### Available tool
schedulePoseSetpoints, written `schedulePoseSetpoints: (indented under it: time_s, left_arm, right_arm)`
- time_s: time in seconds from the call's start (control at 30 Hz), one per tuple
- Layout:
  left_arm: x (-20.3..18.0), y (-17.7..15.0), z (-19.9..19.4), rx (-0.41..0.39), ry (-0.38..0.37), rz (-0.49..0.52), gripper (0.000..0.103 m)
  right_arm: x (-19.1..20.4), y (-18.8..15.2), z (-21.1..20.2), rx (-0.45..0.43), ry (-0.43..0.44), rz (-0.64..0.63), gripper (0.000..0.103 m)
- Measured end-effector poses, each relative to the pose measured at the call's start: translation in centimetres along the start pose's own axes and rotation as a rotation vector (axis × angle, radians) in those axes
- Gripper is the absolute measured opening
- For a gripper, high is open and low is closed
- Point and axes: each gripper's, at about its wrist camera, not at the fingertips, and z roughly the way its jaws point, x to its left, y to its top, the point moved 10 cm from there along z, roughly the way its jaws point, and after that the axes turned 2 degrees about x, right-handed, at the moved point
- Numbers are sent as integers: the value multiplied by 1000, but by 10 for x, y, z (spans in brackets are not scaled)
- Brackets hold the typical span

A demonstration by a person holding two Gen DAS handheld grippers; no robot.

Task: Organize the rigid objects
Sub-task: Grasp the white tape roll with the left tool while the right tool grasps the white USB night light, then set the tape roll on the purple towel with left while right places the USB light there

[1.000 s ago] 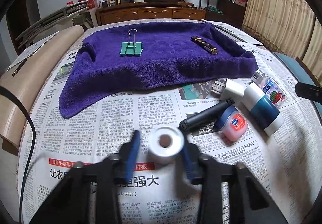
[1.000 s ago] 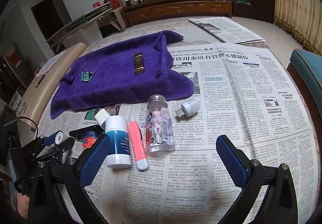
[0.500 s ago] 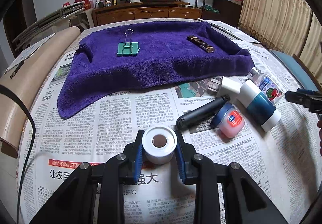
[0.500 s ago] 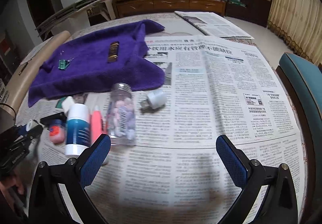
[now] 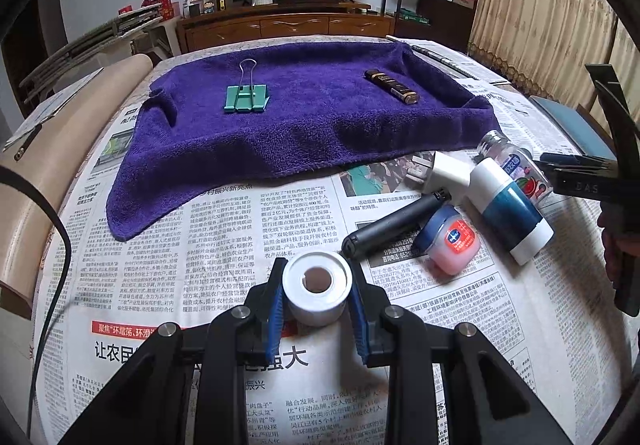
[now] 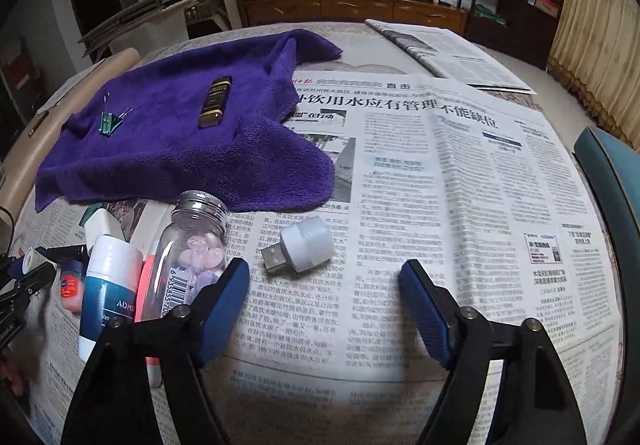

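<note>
on the newspaper-covered table (image 6: pixel 460 173), the left gripper (image 5: pixel 318 303) is pinching a white tape roll (image 5: pixel 317 287), both blue pads pressed on its sides, roll standing on the paper with its hole facing up. just beyond it on the right there's a little cluster: a black tube (image 5: pixel 394 229), a small jar with a blue lid (image 5: pixel 448 241), a white and teal bottle (image 5: pixel 508 207), a white plug (image 5: pixel 446 173) and a clear pill bottle (image 5: pixel 516 161). further back the purple towel (image 5: pixel 312 125) has a green binder clip (image 5: pixel 245 98) and a dark brown lighter-looking thing (image 5: pixel 392 86) lying on it, well apart. the right gripper (image 6: pixel 324 299) is closing, jaws still apart with only newspaper between them. a small white usb light (image 6: pixel 302 249) lies just beyond its tips, and the pill bottle sits right by its left finger (image 6: pixel 222 305).
</note>
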Motion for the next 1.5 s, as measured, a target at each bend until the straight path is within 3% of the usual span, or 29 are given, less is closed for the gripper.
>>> schedulePoseSetpoints:
  time_s: [0.1,0.23,0.4,0.83,1.23,1.5]
  left_arm:
    - [0,0,0,-2,-2,5,27]
    - [1,-1,-1,-2,-10,2,27]
    - [2,-1,-2,0,-13,-2,27]
    - [20,10,-18,-6,-9,-42,27]
    - [42,58,-41,-52,-11,-72,27]
    - [56,100,-30,-70,9,-70,27]
  right_arm:
    - [3,4,1,-8,16,-9,69]
    - [12,8,1,-24,48,-41,51]
    - [14,7,1,-25,22,-78,37]
    - [15,15,-26,-58,91,-26,37]
    - [45,45,-42,-72,164,-31,37]
    - [72,82,-34,-74,211,-50,37]
